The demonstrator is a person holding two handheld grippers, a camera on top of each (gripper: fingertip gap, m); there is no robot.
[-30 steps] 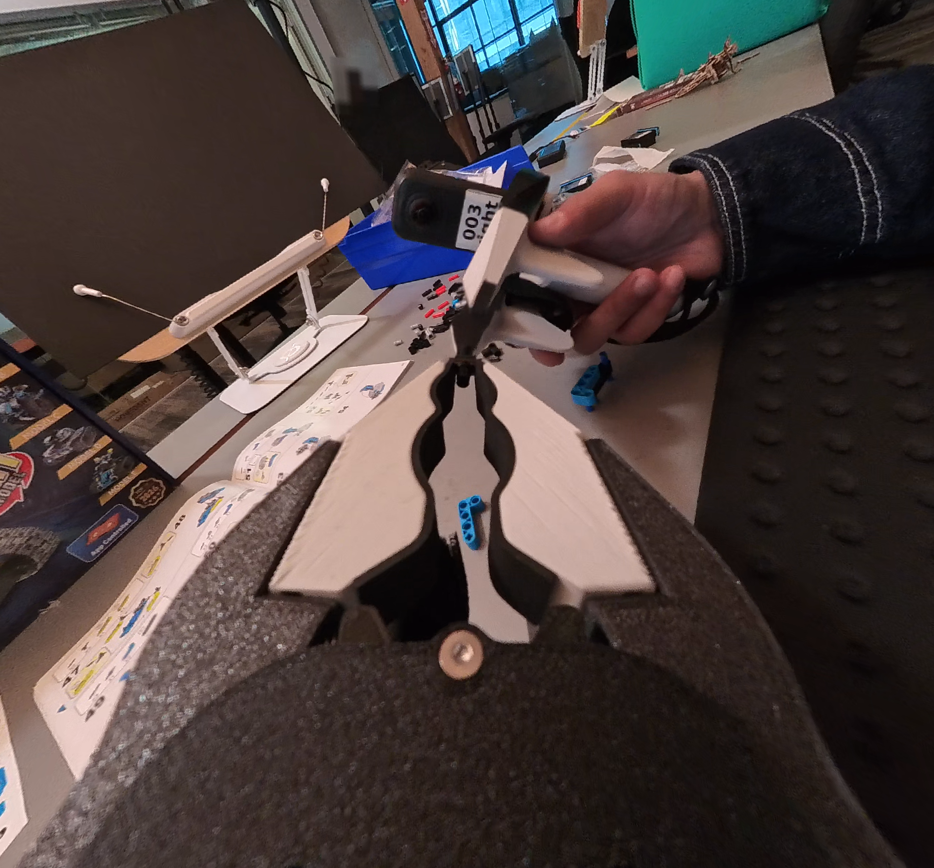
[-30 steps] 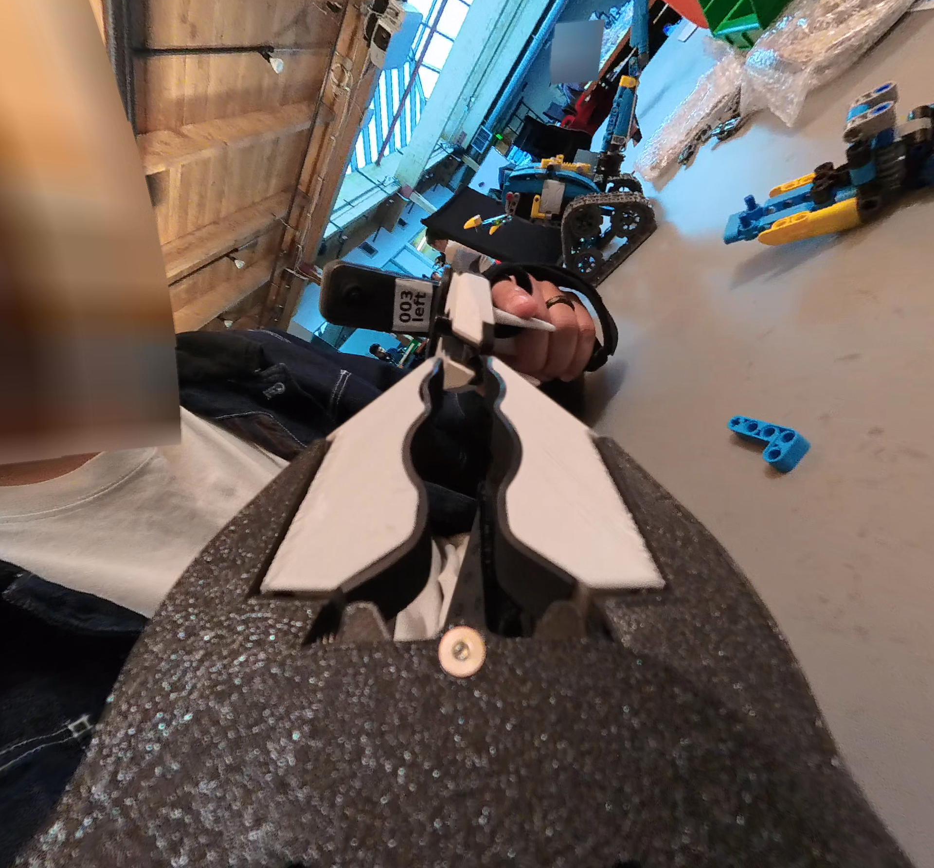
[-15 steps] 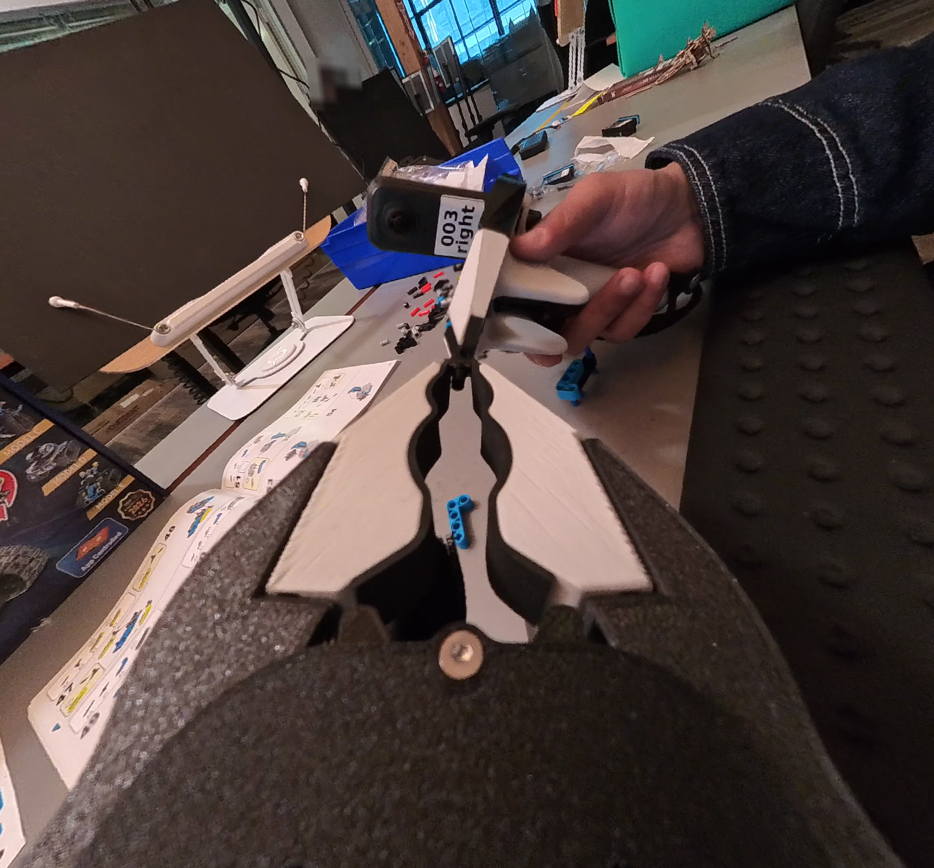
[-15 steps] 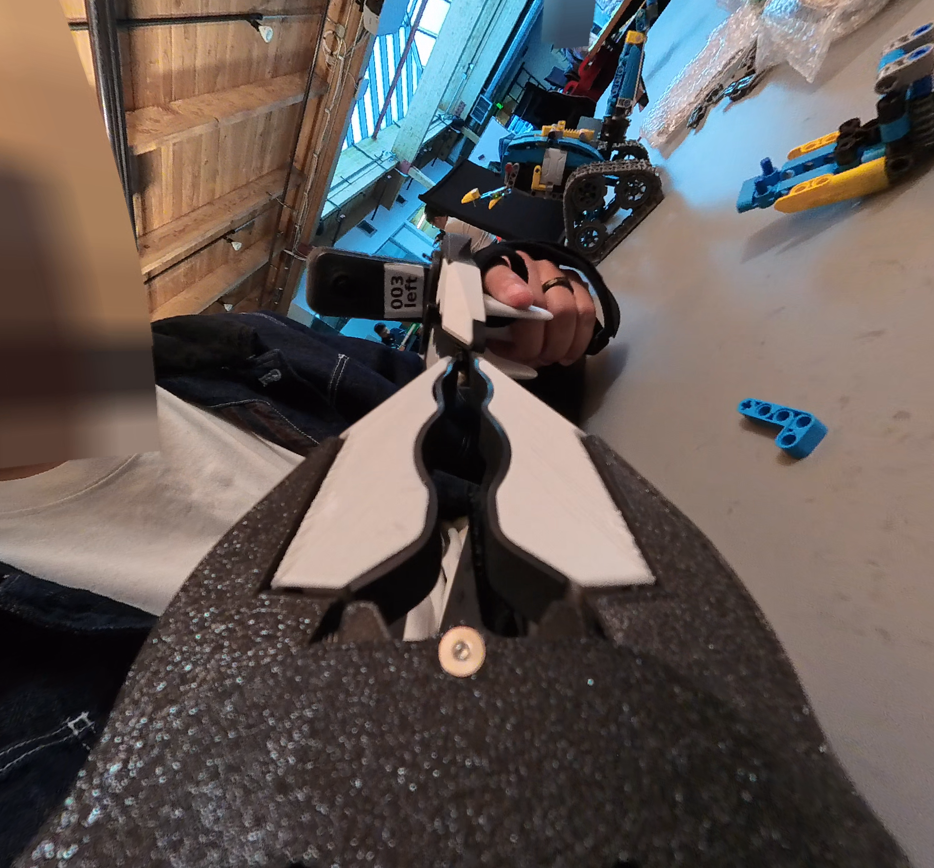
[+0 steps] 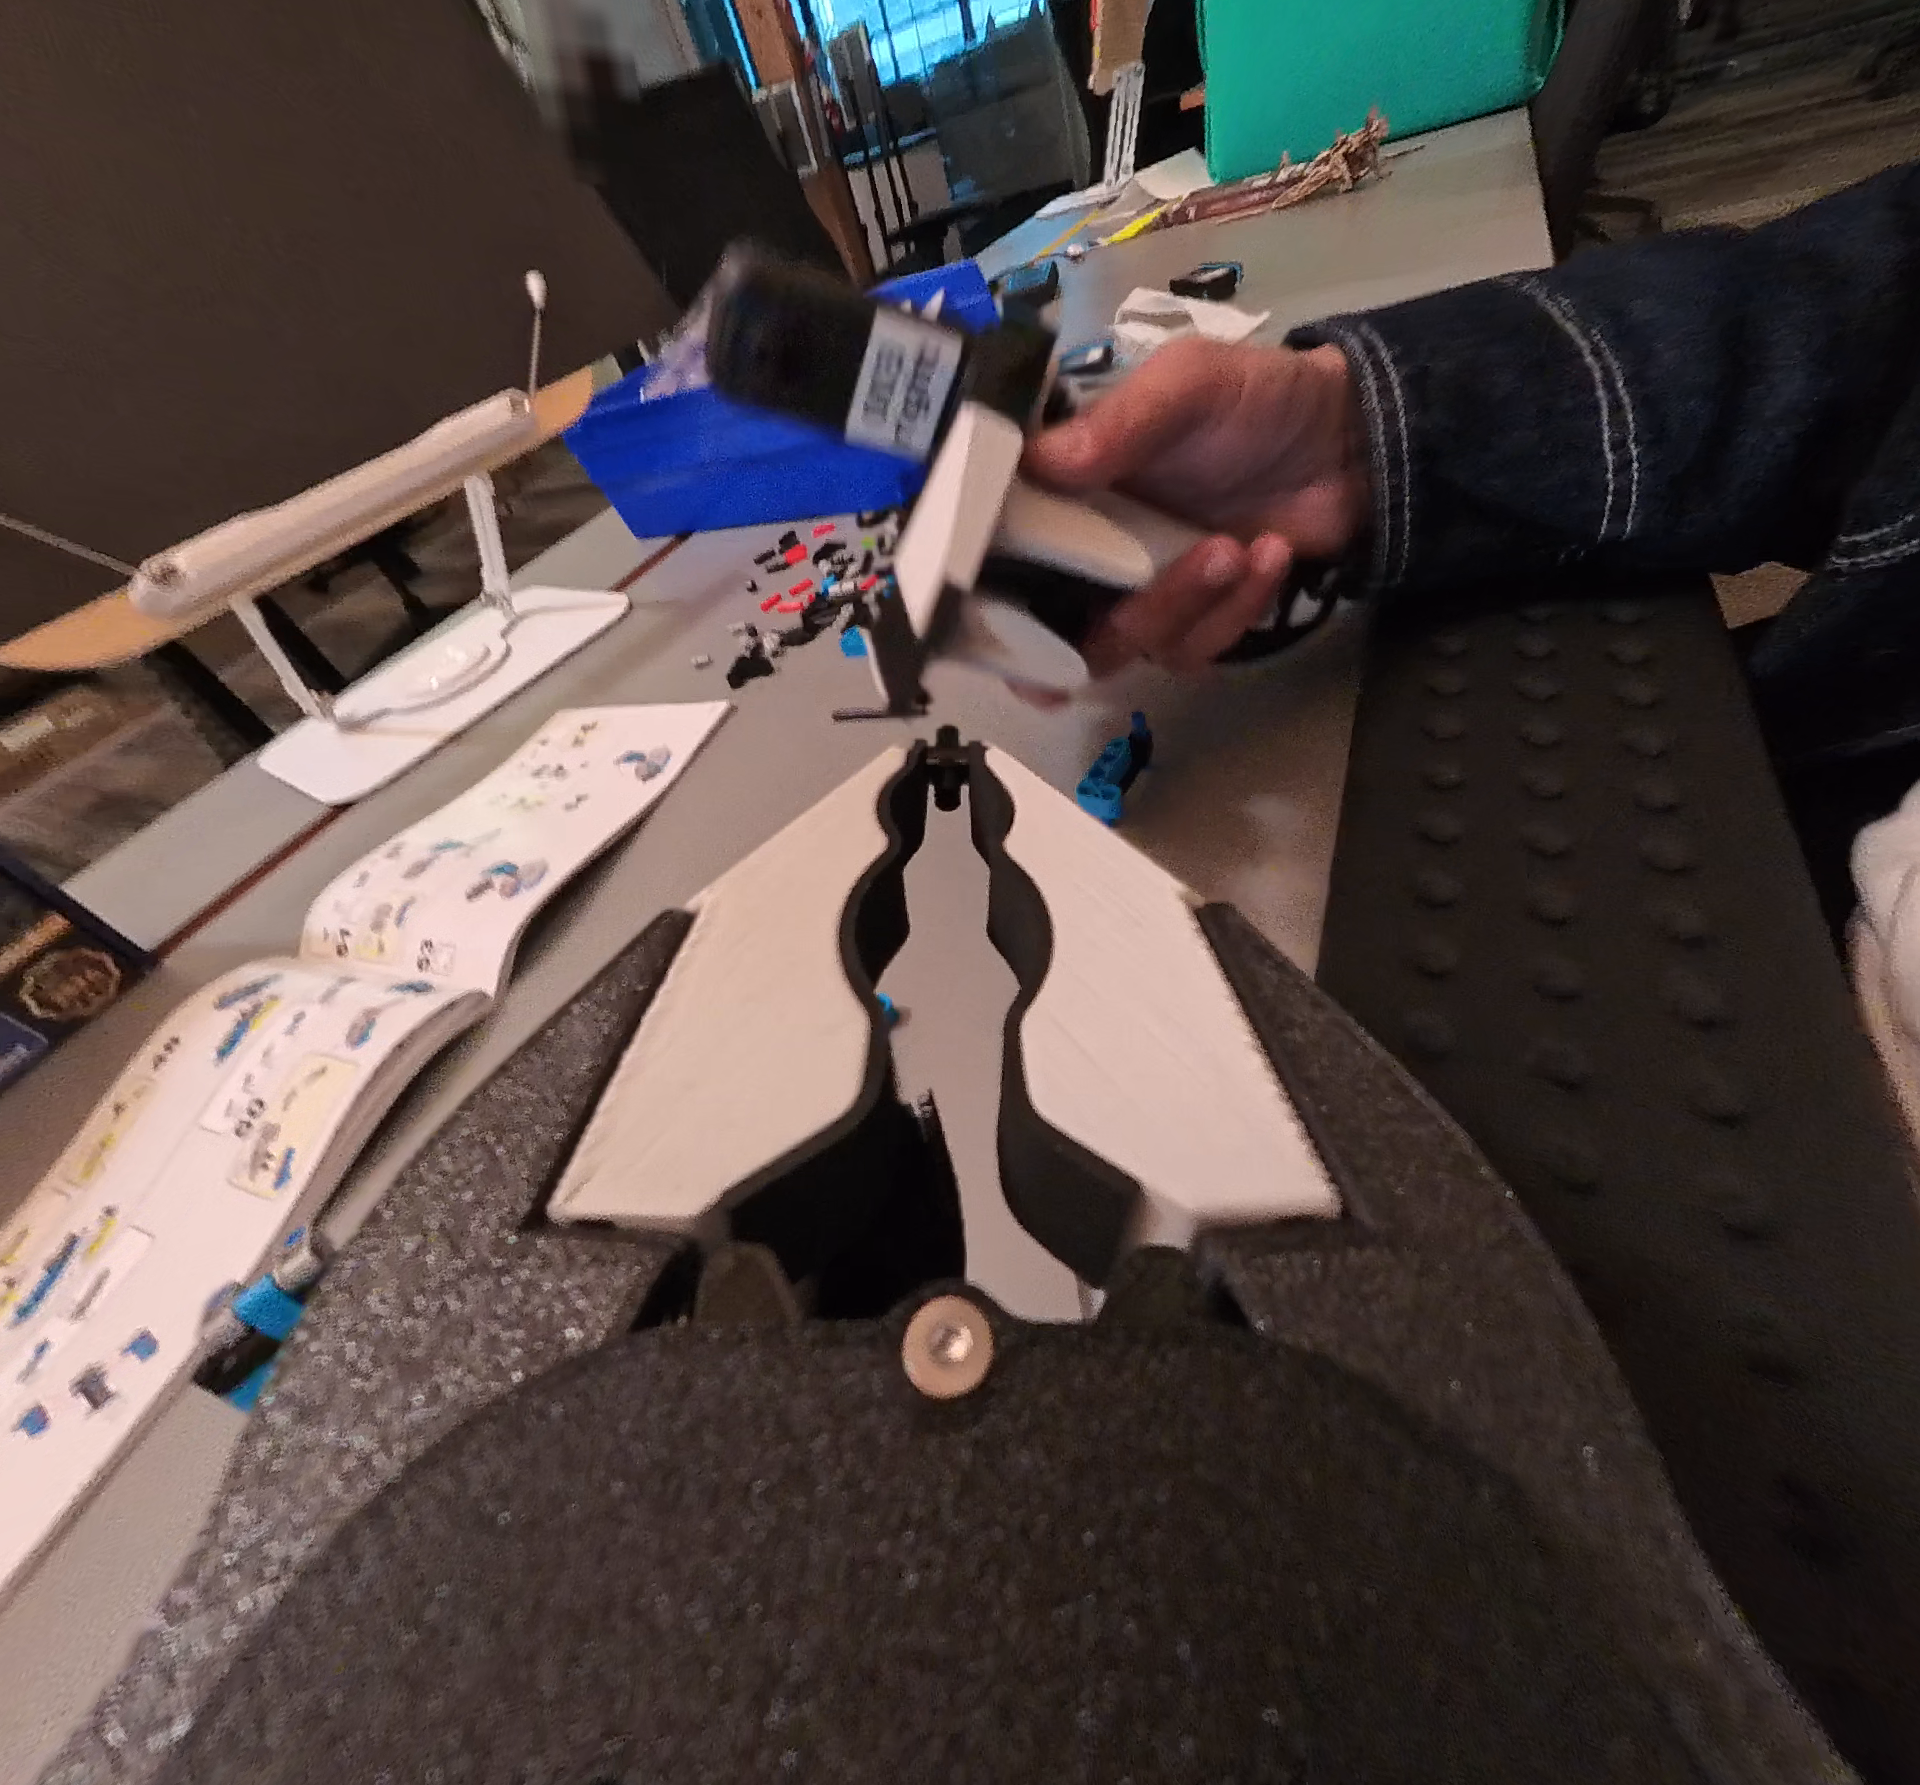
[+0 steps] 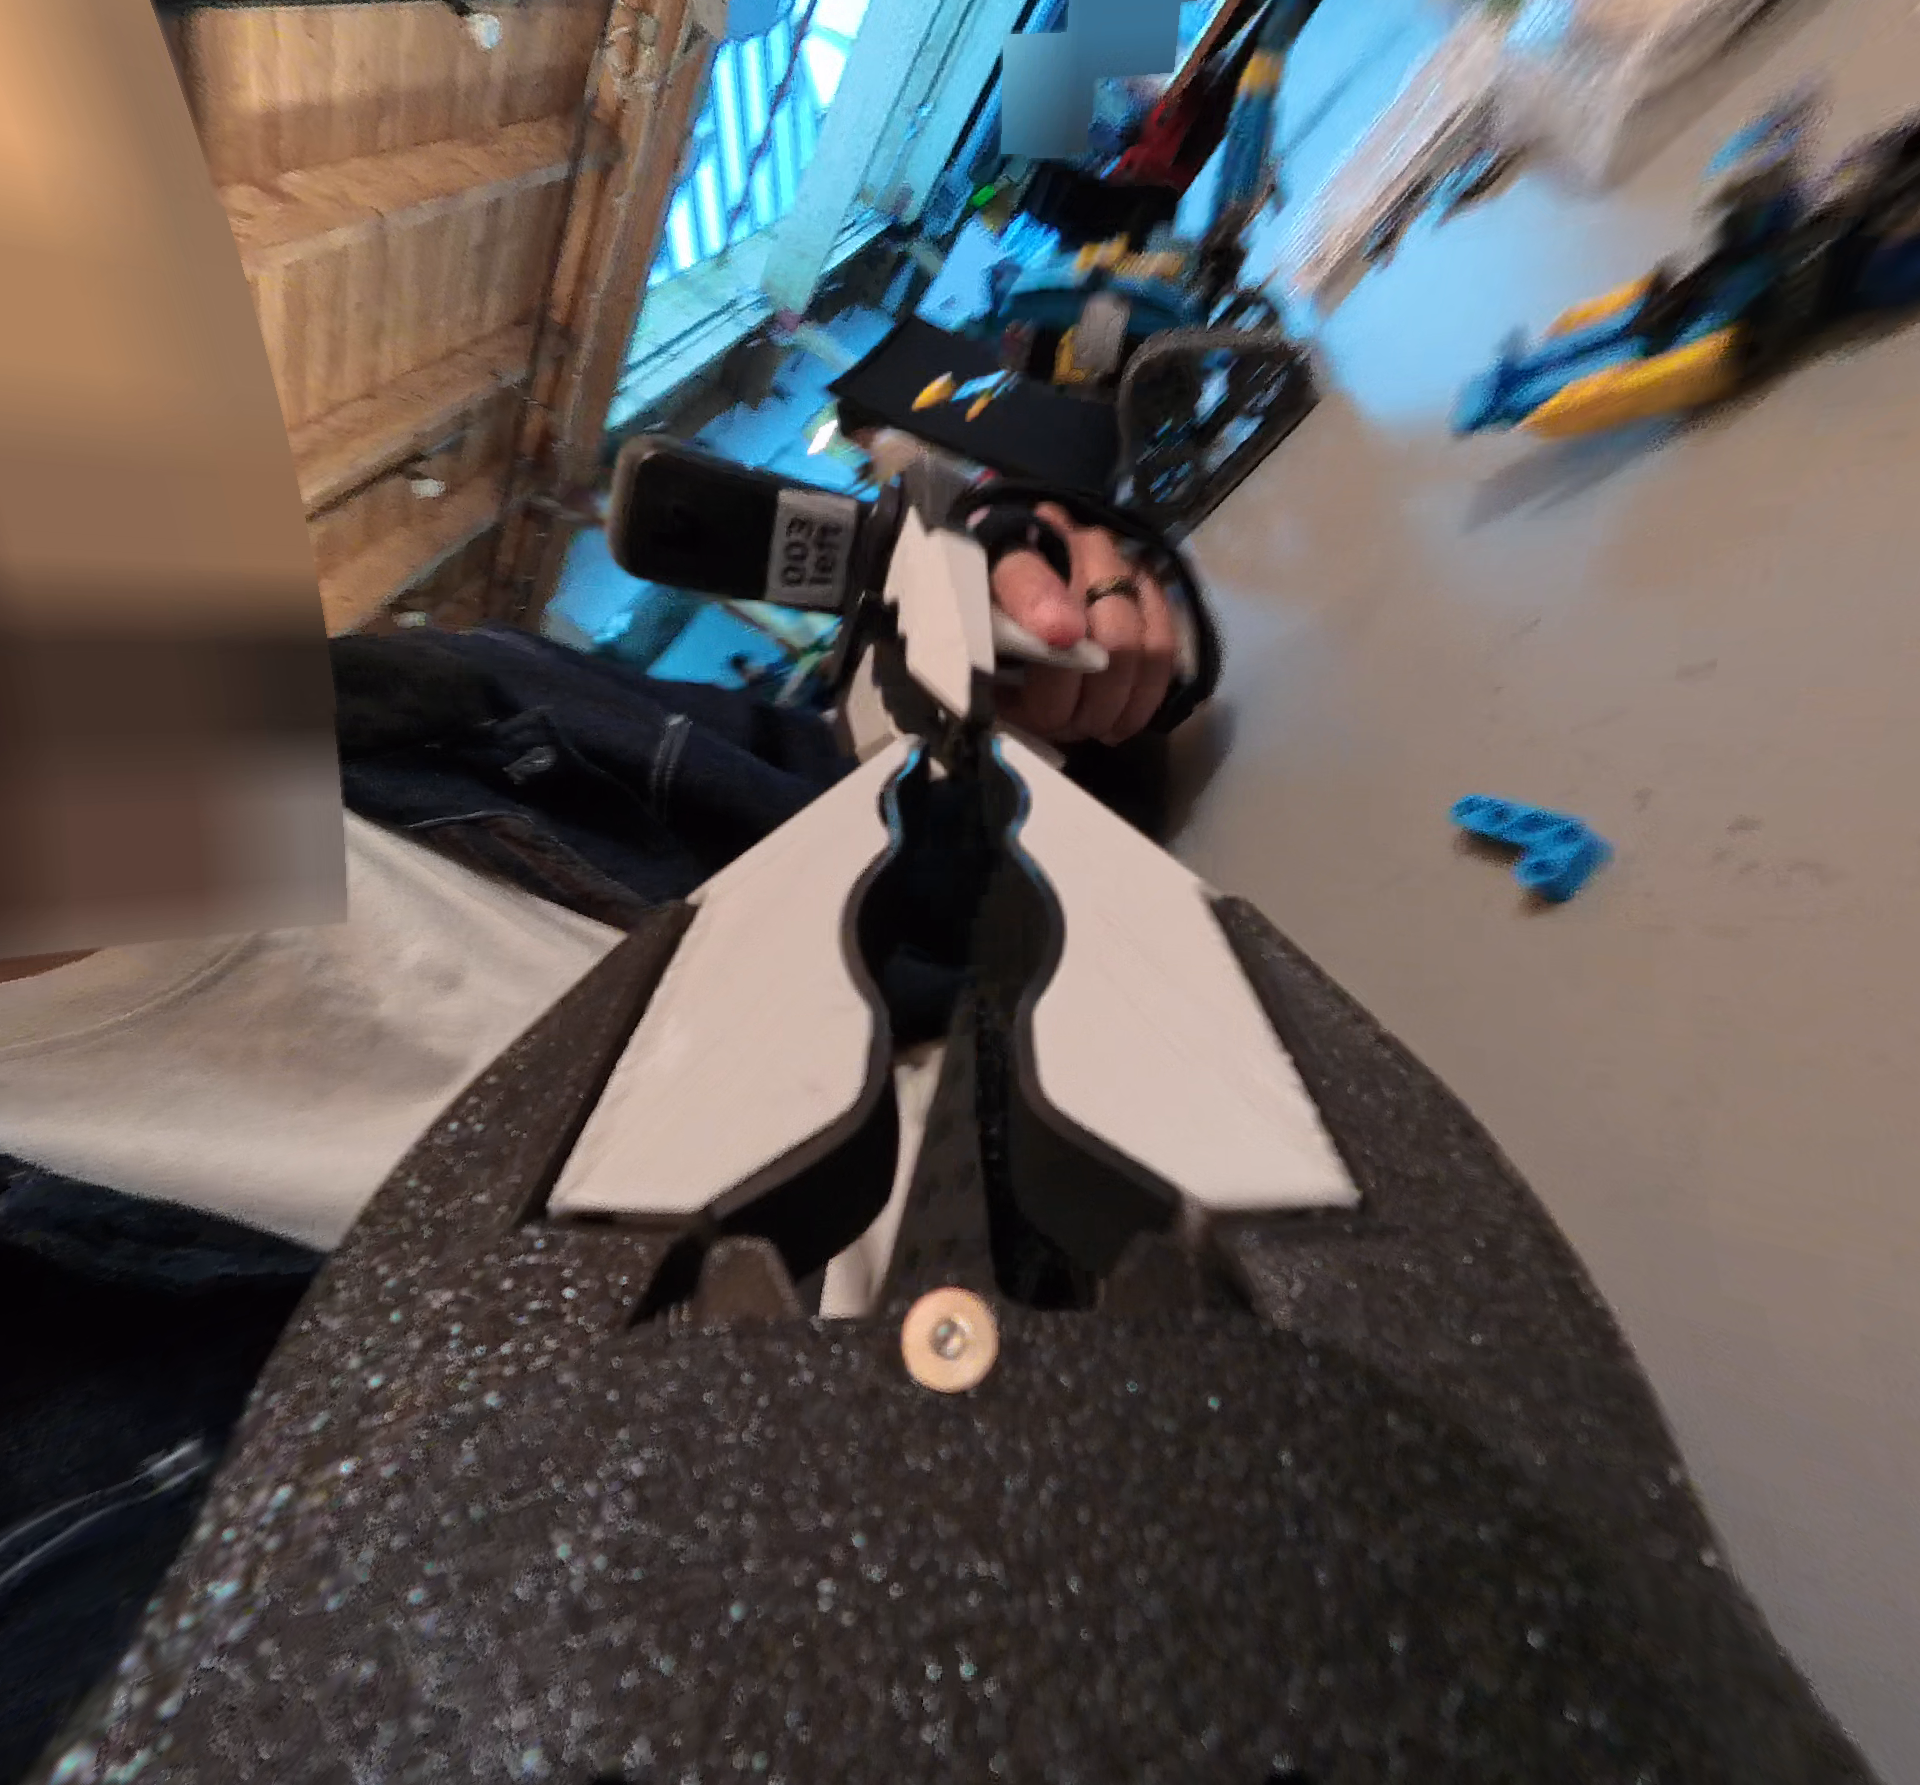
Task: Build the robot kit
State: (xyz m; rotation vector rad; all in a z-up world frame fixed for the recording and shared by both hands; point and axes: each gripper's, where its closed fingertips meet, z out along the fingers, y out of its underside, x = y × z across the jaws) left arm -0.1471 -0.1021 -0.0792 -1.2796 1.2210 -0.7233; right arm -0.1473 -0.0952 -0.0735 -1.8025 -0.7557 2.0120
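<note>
My left gripper (image 5: 945,767) is shut on a small black pin (image 5: 945,771) that sticks out past its tips, held above the grey table (image 5: 1226,862). My right gripper (image 5: 906,696), held in a hand, is just beyond it with a small gap between the tips. A thin black rod (image 5: 864,714) juts sideways from its closed tips. In the right wrist view the right gripper (image 6: 951,756) has its jaws nearly together, with the left gripper (image 6: 914,696) close ahead. Both views are blurred.
An open instruction booklet (image 5: 416,925), a blue bin (image 5: 727,468), loose small parts (image 5: 800,592) and a white stand (image 5: 343,530) lie left. A blue angled beam (image 6: 1532,847) and a blue-yellow model (image 6: 1621,374) lie on the table. A black dimpled mat (image 5: 1558,904) is right. My left and right fingertips are right by each other.
The two grippers' tips were touching; now they have drawn apart, with the right gripper lifted and tilted away. The left keeps the black pin. Both views now blur with motion.
</note>
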